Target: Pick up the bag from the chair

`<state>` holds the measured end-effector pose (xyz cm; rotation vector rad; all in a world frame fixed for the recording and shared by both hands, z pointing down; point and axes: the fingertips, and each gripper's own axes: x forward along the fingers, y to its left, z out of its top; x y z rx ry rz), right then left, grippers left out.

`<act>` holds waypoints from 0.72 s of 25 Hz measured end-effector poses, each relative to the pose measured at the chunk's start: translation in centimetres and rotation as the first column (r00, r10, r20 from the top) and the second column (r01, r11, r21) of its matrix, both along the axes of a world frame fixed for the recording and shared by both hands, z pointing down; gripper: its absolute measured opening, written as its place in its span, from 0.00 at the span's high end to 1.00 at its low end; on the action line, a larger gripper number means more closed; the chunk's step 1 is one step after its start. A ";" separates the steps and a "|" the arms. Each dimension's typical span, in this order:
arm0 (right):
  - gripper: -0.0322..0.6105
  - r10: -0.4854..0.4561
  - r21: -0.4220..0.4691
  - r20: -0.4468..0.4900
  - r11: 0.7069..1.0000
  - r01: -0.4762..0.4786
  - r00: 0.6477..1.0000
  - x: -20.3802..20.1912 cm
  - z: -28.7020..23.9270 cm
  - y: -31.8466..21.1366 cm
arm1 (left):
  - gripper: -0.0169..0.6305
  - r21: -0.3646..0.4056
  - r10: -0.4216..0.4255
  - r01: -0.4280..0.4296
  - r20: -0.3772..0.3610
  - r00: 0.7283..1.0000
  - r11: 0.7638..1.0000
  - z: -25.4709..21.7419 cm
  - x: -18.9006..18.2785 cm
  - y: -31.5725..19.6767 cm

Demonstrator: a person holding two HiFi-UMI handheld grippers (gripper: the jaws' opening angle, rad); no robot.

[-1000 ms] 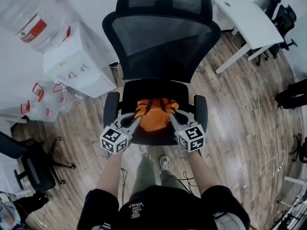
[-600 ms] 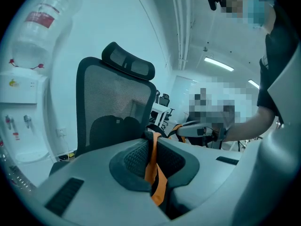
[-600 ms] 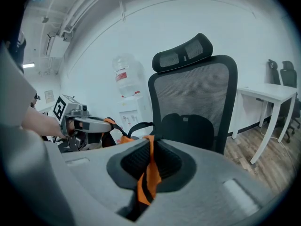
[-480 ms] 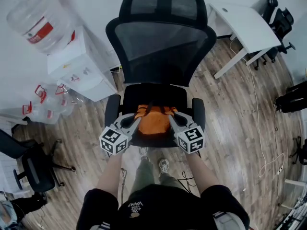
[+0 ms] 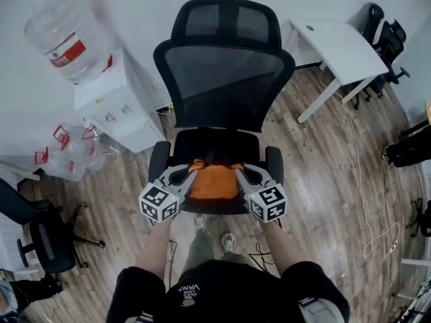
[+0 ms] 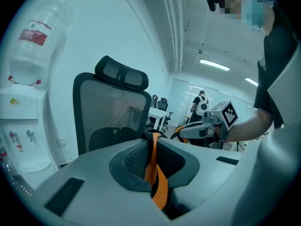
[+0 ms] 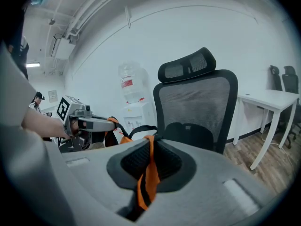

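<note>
An orange bag (image 5: pixel 214 182) with black straps hangs between my two grippers above the seat of the black mesh office chair (image 5: pixel 225 79). My left gripper (image 5: pixel 190 173) is shut on the bag's left edge. In the left gripper view orange fabric (image 6: pixel 155 173) is pinched between the pads. My right gripper (image 5: pixel 237 173) is shut on the bag's right edge, with an orange fold (image 7: pixel 148 173) clamped in its jaws. Each gripper view shows the other gripper (image 6: pixel 207 126) (image 7: pixel 82 124) across the bag.
A white water dispenser (image 5: pixel 118 103) with a large bottle (image 5: pixel 67 36) stands left of the chair. A white desk (image 5: pixel 340 46) is at the right. Another black chair (image 5: pixel 40 234) is at the lower left. Cables (image 5: pixel 377 227) lie on the wood floor.
Both grippers have risen with the bag, which has lifted off the chair seat and drawn toward me. More of the black seat shows behind it.
</note>
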<state>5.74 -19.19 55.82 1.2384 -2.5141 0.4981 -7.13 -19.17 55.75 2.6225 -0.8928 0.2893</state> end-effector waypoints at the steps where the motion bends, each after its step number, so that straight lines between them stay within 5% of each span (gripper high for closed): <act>1: 0.92 -0.002 0.004 0.001 1.000 0.002 1.000 0.0 -0.3 0.1 | 0.92 0.003 -0.002 0.002 0.000 1.000 1.000 -0.3 0.0 0.2; 18: 0.92 -0.012 0.091 0.045 0.996 0.008 0.999 -0.1 -6.8 1.2 | 0.92 0.095 -0.043 0.044 -0.012 0.999 0.994 -6.5 -0.2 1.8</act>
